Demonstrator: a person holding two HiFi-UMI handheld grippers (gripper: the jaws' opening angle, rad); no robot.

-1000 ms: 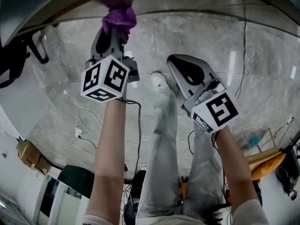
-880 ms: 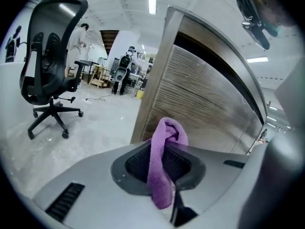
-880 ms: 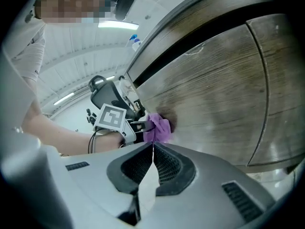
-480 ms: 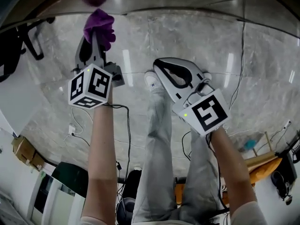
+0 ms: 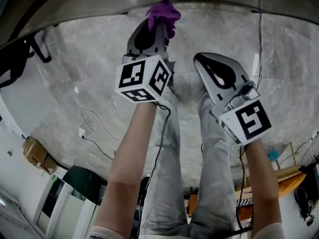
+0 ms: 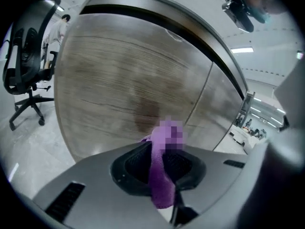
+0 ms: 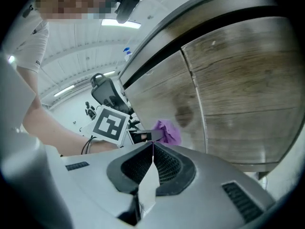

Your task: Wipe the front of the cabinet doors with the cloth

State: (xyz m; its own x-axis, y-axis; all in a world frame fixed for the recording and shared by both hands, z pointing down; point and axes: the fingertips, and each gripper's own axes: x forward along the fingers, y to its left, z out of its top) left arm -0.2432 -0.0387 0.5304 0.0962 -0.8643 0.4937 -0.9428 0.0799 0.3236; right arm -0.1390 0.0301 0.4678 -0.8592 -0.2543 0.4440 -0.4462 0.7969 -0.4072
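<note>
Purple cloth (image 6: 160,182) is clamped between the jaws of the left gripper (image 5: 159,28), its bunched end up against the wood-grain cabinet door (image 6: 119,80), contact unclear; both doors sit closed, a seam between them; right gripper (image 7: 151,146) has its jaws closed together on nothing, just beside the left; office chair (image 6: 25,56) stands left of the cabinet

Bright, even indoor light from ceiling strips (image 6: 243,50). Head view: long glare streaks on glossy floor (image 5: 256,66), shadows soft. All 3 views fisheye: lines bow hard, dark vignette at corners. Left gripper view: cabinet door (image 6: 119,80) smeared w/ motion blur, dim shadow patch (image 6: 147,111) on it. Right gripper view sharper, wood grain clear, near foreground soft. Purple cloth (image 5: 163,14) vivid, not blown out.
</note>
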